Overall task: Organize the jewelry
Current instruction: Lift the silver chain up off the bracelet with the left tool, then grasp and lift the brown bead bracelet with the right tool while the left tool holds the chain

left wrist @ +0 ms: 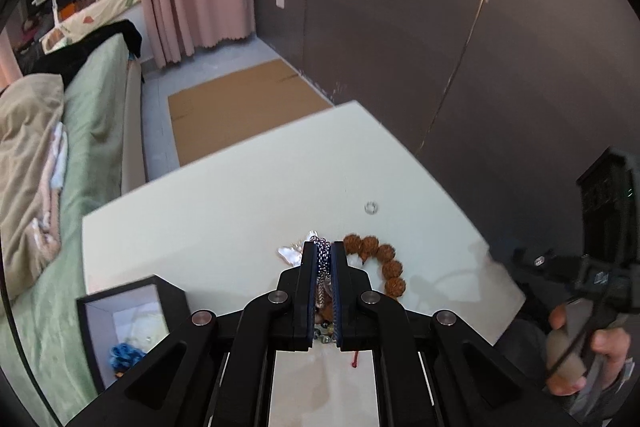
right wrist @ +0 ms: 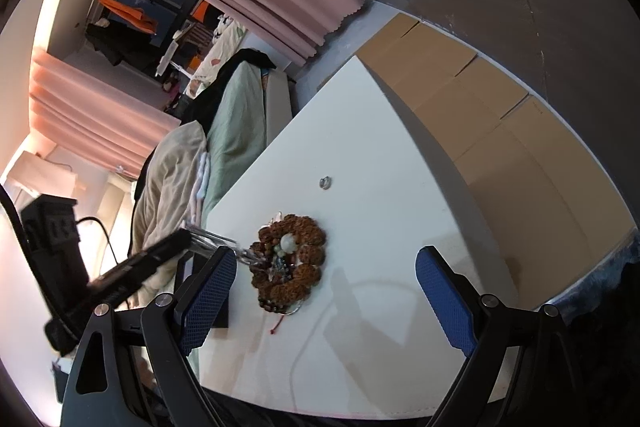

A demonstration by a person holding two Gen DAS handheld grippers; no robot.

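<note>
My left gripper (left wrist: 323, 251) is shut on a silver chain (left wrist: 322, 259) above the jewelry pile on the white table (left wrist: 240, 195). Under it lie a brown bead bracelet (left wrist: 380, 261) and a white pearly piece (left wrist: 291, 253). A small silver ring (left wrist: 371, 207) lies farther back. In the right wrist view my right gripper (right wrist: 326, 291) is open and empty, just short of the brown bead bracelet (right wrist: 292, 255). The chain (right wrist: 224, 241) stretches from the pile to the left gripper (right wrist: 188, 239). The ring (right wrist: 324, 182) lies beyond the pile.
A black open box (left wrist: 132, 323) with a white lining and a blue item stands at the table's left front corner. A bed with green cover (left wrist: 92, 131) lies left of the table. Cardboard (left wrist: 240, 107) lies on the floor behind. A dark wall (left wrist: 440, 27) is at the right.
</note>
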